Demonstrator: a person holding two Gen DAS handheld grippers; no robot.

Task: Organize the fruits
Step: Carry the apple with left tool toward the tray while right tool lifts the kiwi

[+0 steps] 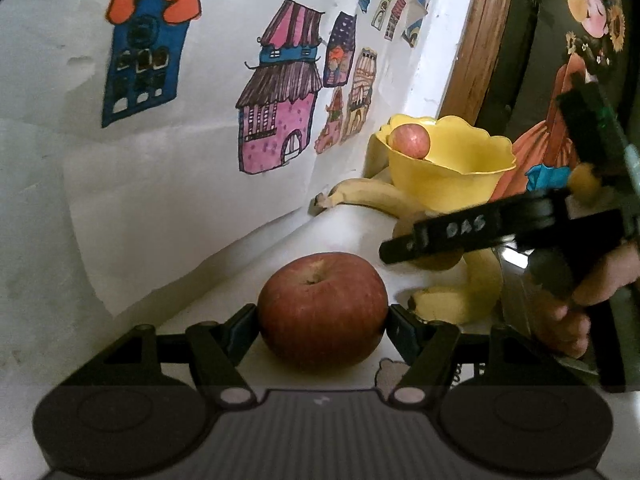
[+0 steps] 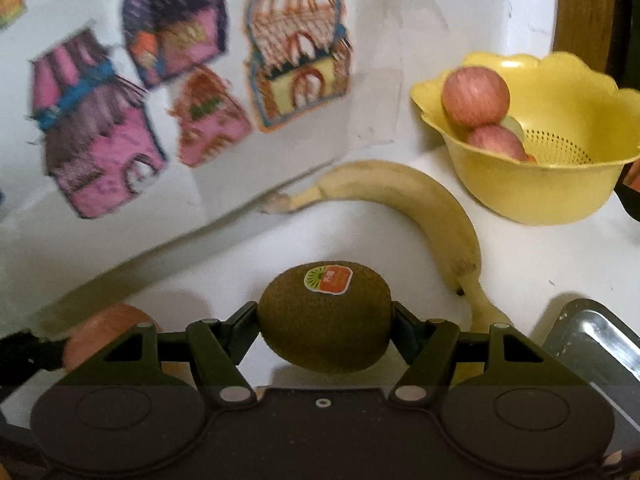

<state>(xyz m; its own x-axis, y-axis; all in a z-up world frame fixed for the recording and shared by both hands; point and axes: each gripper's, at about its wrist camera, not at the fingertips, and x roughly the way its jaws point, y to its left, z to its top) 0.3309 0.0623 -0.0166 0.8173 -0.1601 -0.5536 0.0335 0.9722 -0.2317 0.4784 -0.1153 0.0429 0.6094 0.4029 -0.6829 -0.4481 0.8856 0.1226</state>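
The left tool [image 1: 322,316] is closed on a red apple [image 1: 322,312], with one finger pad pressed against each side; the apple sits low over the white tabletop [image 1: 344,232]. The right tool [image 2: 324,318] is closed on a brown kiwi [image 2: 324,316], which carries a sticker [image 2: 328,278] on its upper face and is gripped from both sides.

A yellow colander bowl [image 2: 552,184] stands at the far edge of the tabletop, near the wall. It contains two pink-red apples [image 2: 476,96], one resting on the other against the bowl's left wall.

A banana [image 2: 420,200] lies on the tabletop between the bowl and the kiwi, stem toward the wall. A metal tray [image 2: 600,340] occupies the near right edge. Paper drawings of houses [image 1: 280,100] cover the wall.
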